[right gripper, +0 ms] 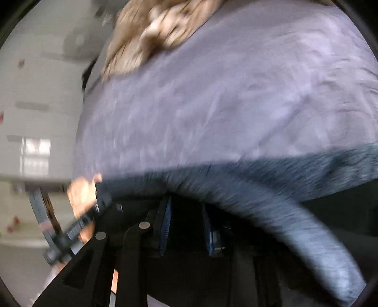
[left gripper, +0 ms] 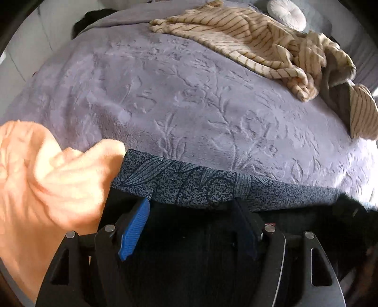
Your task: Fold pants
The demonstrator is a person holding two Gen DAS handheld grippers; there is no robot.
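Dark blue speckled pants (left gripper: 189, 181) with a leaf print hang across the bottom of the left wrist view, over the lilac bedspread (left gripper: 165, 94). My left gripper (left gripper: 191, 205) has its blue-padded fingers (left gripper: 134, 231) wide apart, with the pants' edge draped over the tips; a bare hand (left gripper: 47, 177) holds the cloth beside it. In the blurred right wrist view the pants (right gripper: 236, 189) arch over my right gripper (right gripper: 186, 205), whose tips are hidden under the fabric, with a moderate gap between the fingers. The left gripper and hand (right gripper: 82, 193) show at the pants' far end.
A beige striped garment (left gripper: 259, 44) lies crumpled at the bed's far right, also in the right wrist view (right gripper: 151, 30). A round white cushion (left gripper: 287, 13) sits behind it. A white wall (right gripper: 35, 94) and floor lie left of the bed.
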